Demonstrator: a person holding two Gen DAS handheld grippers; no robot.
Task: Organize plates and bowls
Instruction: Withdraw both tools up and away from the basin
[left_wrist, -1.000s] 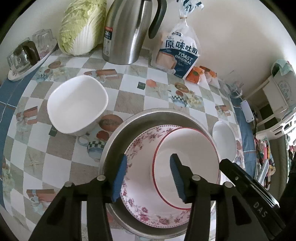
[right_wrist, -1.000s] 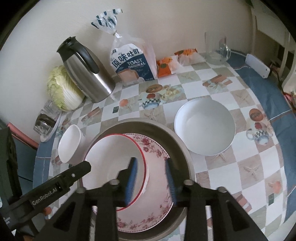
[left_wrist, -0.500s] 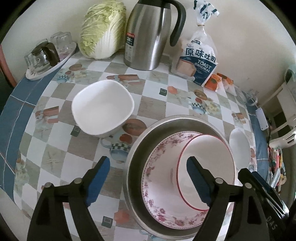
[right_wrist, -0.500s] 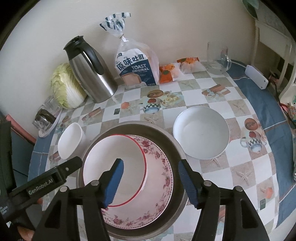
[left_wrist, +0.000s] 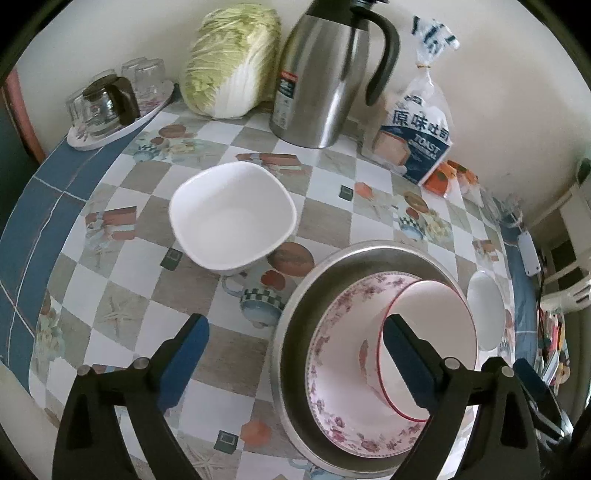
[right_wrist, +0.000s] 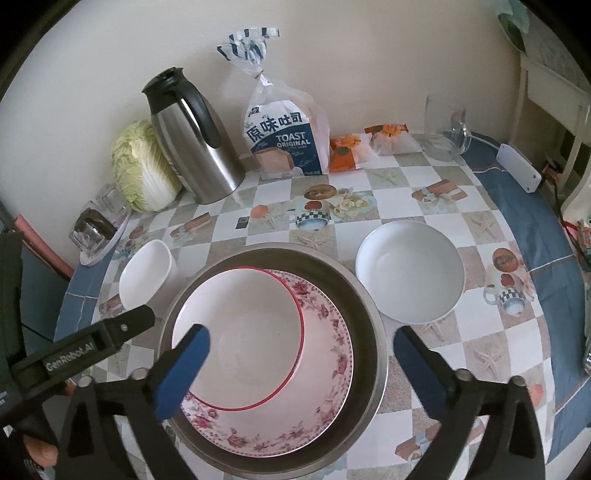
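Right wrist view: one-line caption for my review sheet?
Open right gripper above a red-rimmed bowl nested in a floral plate inside a steel basin.

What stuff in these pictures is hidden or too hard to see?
- Bottom of the floral plate: right wrist view, covered by the red-rimmed bowl.
- Round white bowl: left wrist view, partly hidden behind the steel basin.
- Label on the steel jug: left wrist view, too small to read.
- Glasses on the tray: right wrist view, small, blurred near the edge.
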